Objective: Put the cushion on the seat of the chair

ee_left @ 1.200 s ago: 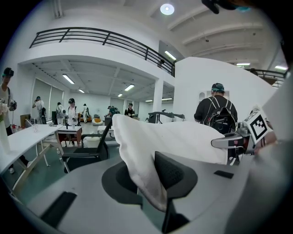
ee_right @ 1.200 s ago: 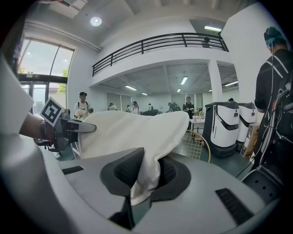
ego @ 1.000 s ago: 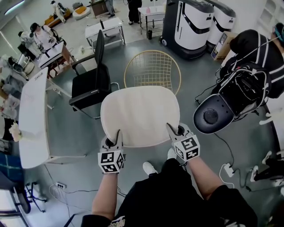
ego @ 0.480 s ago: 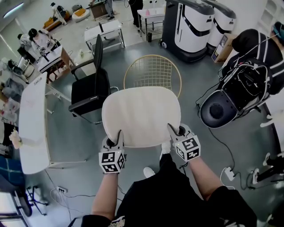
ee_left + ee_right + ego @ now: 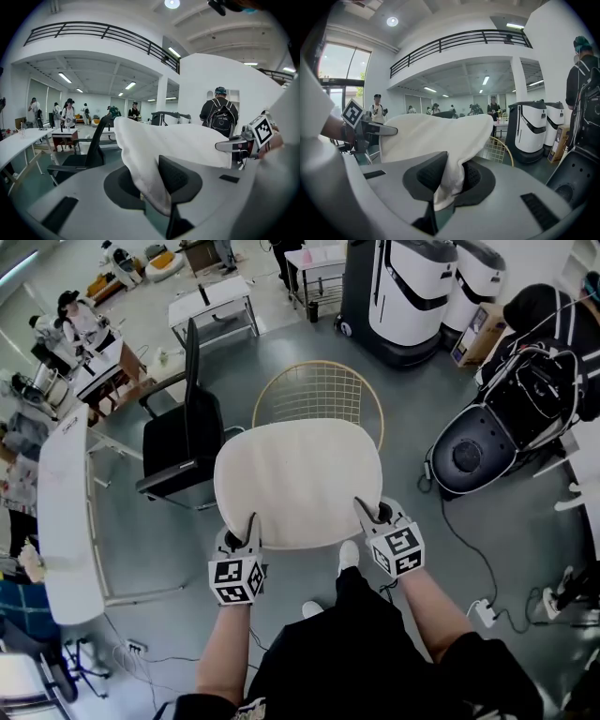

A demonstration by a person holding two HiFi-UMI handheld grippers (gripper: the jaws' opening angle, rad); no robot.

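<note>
The cushion [image 5: 298, 482] hangs in the air on the person's side of the gold wire chair [image 5: 323, 390]. In the head view its far edge overlaps the near rim of that chair's seat, and the rest of it falls short of the chair. Its long axis runs side to side across the chair's front. The left gripper [image 5: 248, 525] is clenched on the cushion's corner nearest the person on the left, with pale fabric pinched between its pads. The right gripper [image 5: 366, 511] grips the matching right corner the same way. From both claws the cushion reaches straight away toward the chair, so neither of the 2 hands is nearer to it. The seat lies ahead of and below the cushion, so the coming move probably calls for carrying it forward and down until it sits centred over the wire seat.
</note>
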